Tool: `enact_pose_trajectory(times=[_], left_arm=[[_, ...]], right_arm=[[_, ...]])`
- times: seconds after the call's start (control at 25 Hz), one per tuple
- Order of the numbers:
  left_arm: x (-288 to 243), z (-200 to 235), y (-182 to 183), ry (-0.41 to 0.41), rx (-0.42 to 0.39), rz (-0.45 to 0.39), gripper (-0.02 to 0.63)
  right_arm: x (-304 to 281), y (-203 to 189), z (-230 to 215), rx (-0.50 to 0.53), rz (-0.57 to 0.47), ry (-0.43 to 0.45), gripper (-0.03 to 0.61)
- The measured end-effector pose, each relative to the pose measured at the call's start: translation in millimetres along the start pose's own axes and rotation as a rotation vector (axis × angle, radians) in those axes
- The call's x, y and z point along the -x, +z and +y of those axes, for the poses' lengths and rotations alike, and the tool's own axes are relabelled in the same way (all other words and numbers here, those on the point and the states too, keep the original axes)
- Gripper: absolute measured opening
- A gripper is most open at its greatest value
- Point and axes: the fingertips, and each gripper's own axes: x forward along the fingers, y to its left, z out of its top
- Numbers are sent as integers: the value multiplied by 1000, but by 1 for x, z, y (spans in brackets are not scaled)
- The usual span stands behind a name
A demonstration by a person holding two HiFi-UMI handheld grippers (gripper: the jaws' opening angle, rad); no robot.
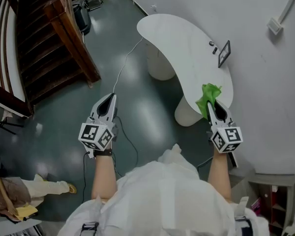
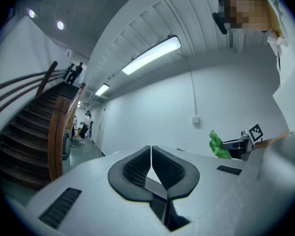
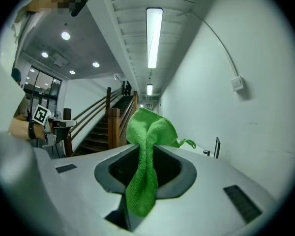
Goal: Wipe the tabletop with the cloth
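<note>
A green cloth is pinched in my right gripper, which is shut on it near the close end of the white curved tabletop. In the right gripper view the cloth bunches up between the jaws and hangs down past them. My left gripper hovers over the dark floor, left of the table, with its jaws pressed together and nothing between them. The left gripper view shows that gripper shut, with the cloth far to the right.
A small framed stand and small dark items sit on the table near the wall. A wooden staircase rises at the left. A cable trails across the floor. People stand far off by the stairs.
</note>
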Motion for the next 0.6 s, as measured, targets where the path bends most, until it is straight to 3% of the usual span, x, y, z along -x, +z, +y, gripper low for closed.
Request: enact_pose_trajectory(times=[0.28,0.6], left_arm=[[-14,29,-11,56,14,16,21],[-97,73,-11,82,-2,46,21]], right_arm=[[-49,-2,-2,9,19,42,81],[-147,-6,-48,-9,28,71,81]])
